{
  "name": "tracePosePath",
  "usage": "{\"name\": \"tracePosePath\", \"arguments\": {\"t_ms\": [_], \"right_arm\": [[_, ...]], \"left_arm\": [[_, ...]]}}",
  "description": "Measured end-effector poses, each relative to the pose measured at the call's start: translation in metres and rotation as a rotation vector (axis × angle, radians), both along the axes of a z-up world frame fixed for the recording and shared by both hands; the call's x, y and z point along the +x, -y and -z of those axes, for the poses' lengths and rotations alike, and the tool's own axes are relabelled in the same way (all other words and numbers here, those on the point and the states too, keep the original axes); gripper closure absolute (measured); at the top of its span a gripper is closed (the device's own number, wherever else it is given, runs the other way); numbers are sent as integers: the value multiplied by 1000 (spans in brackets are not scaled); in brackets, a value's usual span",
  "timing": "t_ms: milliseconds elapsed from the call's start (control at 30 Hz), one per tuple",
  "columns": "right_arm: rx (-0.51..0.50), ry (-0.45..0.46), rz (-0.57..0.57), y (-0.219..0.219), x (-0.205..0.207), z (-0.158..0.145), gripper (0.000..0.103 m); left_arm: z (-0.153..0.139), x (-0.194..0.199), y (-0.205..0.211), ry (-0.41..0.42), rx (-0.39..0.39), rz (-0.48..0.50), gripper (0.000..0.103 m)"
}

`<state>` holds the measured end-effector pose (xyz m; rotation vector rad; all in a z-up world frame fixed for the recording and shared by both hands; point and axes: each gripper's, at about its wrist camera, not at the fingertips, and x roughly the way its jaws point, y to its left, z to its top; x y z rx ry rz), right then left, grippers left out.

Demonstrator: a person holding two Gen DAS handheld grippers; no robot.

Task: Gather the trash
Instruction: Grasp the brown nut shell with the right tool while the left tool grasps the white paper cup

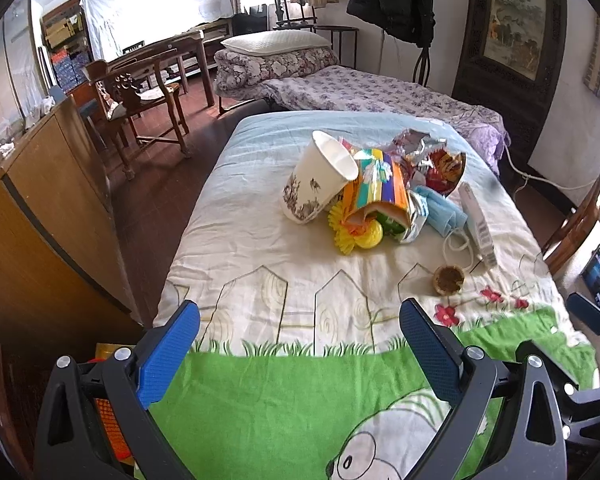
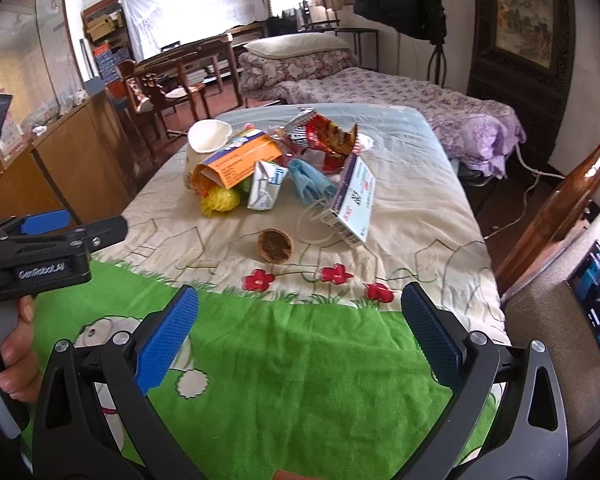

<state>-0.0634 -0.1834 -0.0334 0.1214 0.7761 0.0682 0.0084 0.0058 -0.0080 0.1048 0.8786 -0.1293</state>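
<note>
Two wrist fisheyes, side by side at the bed's foot
Both face the trash pile (image 1: pixel 384 188) mid-quilt (image 2: pixel 292 360), left view nearer.

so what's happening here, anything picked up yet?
Not yet. A person holds a gripper in each hand over a bed with a cartoon blanket. The left gripper and right gripper are both open and empty, hovering over the near green part. The trash pile sits further up untouched: a paper cup, an orange carton, a blue face mask, a red snack wrapper, and a small brown shell-like piece lying apart, nearest the grippers.
</note>
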Motion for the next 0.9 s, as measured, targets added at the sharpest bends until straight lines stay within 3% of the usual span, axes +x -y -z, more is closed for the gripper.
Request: {"name": "tracePosePath", "arguments": {"t_ms": [200, 400, 533, 600, 833, 900], "right_arm": [[24, 30, -20, 12, 20, -24, 6], [-87, -88, -191, -11, 62, -12, 6], [-77, -172, -281, -26, 78, 5, 26], [-74, -207, -295, -29, 84, 15, 31], [-80, -318, -284, -36, 103, 46, 56], [-71, -332, -277, -36, 103, 50, 68]], "left_arm": [[-11, 28, 0, -27, -38, 14, 5], [-16, 65, -5, -50, -90, -21, 5], [-7, 80, -10, -94, -101, -35, 6], [-2, 88, -16, -113, -100, -49, 6], [-4, 111, -26, -120, -91, -68, 6], [-3, 120, -23, -127, -75, -62, 6]]}}
